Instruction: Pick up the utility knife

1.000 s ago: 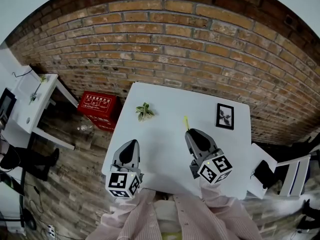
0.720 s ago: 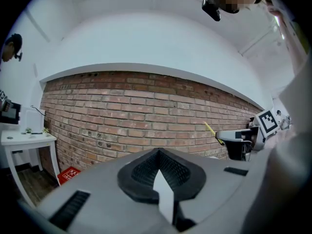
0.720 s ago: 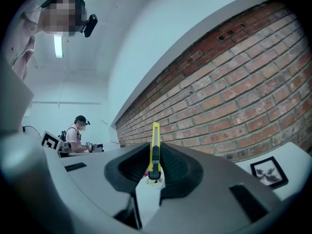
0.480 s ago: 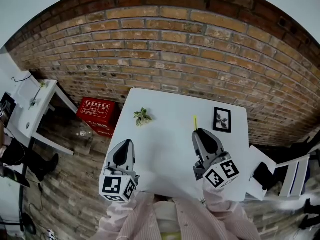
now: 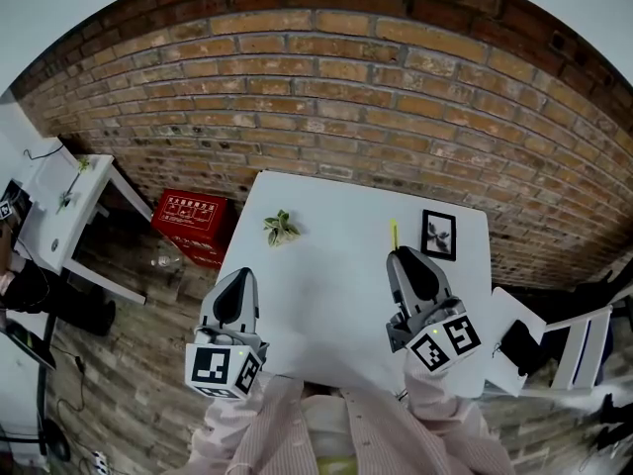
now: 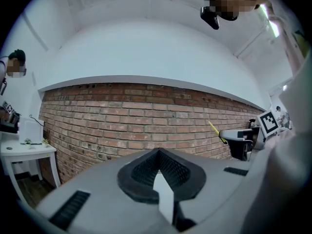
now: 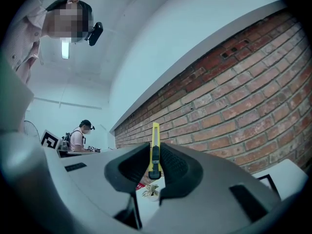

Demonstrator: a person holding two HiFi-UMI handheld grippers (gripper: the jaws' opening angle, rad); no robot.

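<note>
Now the right gripper (image 5: 404,257) is lifting the utility knife (image 5: 393,234), clamped between its jaws, farther off the table (image 5: 326,295); the left gripper (image 5: 242,277) is rising alongside, closed and empty, so the pickup is looking complete.

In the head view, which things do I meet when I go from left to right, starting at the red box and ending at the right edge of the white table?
red box → plant → knife → picture frame
</note>
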